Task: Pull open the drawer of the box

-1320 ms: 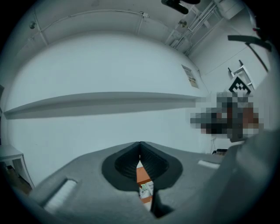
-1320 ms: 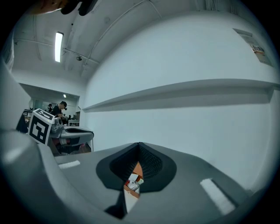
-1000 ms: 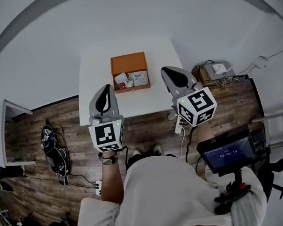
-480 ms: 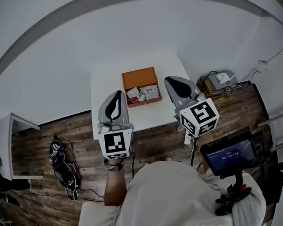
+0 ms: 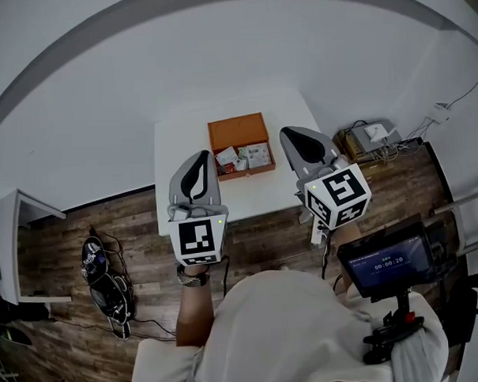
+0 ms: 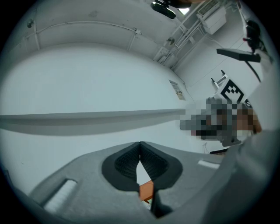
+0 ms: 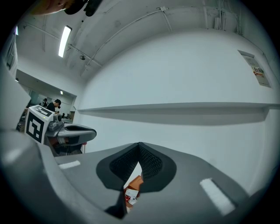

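Observation:
An orange box (image 5: 236, 132) sits on a white table (image 5: 174, 145). Its drawer (image 5: 244, 157) stands out toward me, with several small packets lying in it. My left gripper (image 5: 195, 156) hovers above the table's near left part, left of the drawer, jaws shut and empty. My right gripper (image 5: 289, 133) hangs to the right of the box, also shut on nothing. In the left gripper view the closed pads (image 6: 131, 164) frame a sliver of the orange box (image 6: 146, 191). In the right gripper view the box (image 7: 134, 183) peeks below the shut right gripper (image 7: 139, 146).
Wood floor surrounds the table. Cables and a power box (image 5: 367, 131) lie at the right, a small screen on a stand (image 5: 384, 261) sits beside me, dark shoes and cords (image 5: 100, 267) lie at the left, and a white shelf (image 5: 12, 236) stands further left. A white wall rises behind.
Both grippers have risen a little toward the camera, still shut. The head view has shifted, so the table sits lower in the picture. The box and drawer look unchanged.

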The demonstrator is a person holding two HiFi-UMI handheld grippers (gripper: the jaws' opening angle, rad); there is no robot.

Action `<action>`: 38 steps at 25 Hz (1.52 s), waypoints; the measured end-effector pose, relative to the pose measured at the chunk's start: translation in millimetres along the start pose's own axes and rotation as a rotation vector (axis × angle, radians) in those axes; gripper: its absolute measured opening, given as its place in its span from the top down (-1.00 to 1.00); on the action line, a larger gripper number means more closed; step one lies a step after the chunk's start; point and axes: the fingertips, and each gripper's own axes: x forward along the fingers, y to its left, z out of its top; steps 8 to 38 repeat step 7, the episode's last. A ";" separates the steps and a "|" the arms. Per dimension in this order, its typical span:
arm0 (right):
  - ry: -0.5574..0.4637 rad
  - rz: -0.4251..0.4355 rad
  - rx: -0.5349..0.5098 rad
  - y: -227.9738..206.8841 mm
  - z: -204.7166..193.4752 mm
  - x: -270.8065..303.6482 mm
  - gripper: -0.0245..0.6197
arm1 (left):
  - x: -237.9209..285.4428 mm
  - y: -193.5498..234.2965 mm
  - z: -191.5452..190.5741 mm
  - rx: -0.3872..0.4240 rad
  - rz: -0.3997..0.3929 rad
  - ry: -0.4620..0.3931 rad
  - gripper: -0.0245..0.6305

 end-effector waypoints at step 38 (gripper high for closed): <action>0.002 -0.009 0.006 -3.4 -2.0 -0.4 0.92 | 3.7 -3.5 -0.4 -0.001 -0.005 0.001 0.91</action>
